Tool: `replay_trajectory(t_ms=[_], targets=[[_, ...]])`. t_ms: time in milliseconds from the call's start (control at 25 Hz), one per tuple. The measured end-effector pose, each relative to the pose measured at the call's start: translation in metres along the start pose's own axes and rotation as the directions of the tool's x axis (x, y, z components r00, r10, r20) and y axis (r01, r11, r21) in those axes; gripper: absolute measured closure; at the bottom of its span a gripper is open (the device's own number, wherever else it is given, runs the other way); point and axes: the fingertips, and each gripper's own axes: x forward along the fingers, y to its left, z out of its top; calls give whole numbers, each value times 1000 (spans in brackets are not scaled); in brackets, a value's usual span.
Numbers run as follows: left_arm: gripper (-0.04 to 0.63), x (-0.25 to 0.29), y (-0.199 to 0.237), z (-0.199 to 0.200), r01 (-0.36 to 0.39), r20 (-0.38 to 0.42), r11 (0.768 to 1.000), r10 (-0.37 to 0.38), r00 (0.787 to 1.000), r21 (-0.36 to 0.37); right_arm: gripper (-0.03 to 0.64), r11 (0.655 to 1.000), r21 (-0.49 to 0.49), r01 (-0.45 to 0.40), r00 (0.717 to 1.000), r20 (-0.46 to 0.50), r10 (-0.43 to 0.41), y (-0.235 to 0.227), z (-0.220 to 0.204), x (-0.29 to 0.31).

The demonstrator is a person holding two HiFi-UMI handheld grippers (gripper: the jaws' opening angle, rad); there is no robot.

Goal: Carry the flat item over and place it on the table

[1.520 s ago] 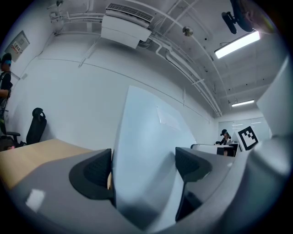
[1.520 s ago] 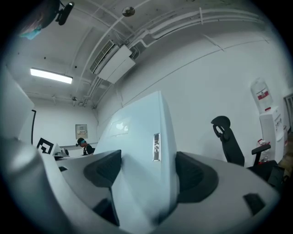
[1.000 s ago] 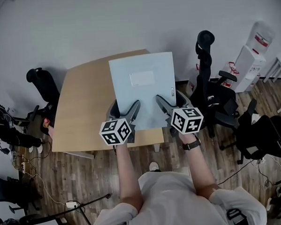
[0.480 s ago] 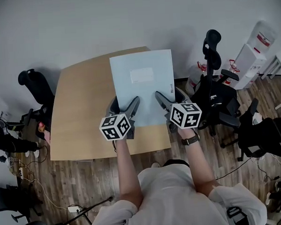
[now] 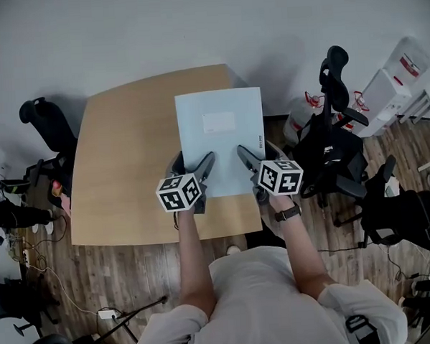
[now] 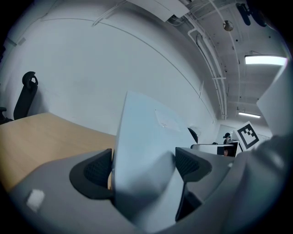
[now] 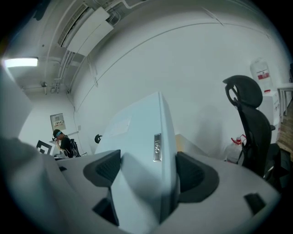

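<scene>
Firmly pinched the flat item's [image 5: 220, 131] near edge with left tool [image 6: 144, 169] and right tool [image 7: 149, 171], seemingly above the desk [image 5: 128, 158]; risked slipping or sagging with any loosening.

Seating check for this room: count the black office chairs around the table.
3: one chair left of the table, one just right of it, one farther right. Dark shapes at the picture's left edge may hide more.
</scene>
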Motion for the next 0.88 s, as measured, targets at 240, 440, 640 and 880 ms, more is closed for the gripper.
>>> replay_trajectory(t_ms=[240,440,640,880], targets=[[156,34,34,-4,-46,-44,999,45,998,-15,273,999,35,-18,999,-45,19,-16,-9,52],[156,58,57,-14,-81,-81,996,77,994,-45,273,998,58,-29,995,-99,34,-31,-19,87],[156,74,79,-36,-120,-139,990,108,984,-76,273,996,85,-21,986,-165,34,-42,-42,114],[156,87,106,-58,-176,-204,981,155,967,-87,273,993,116,2,975,-222,24,-51,-71,143]])
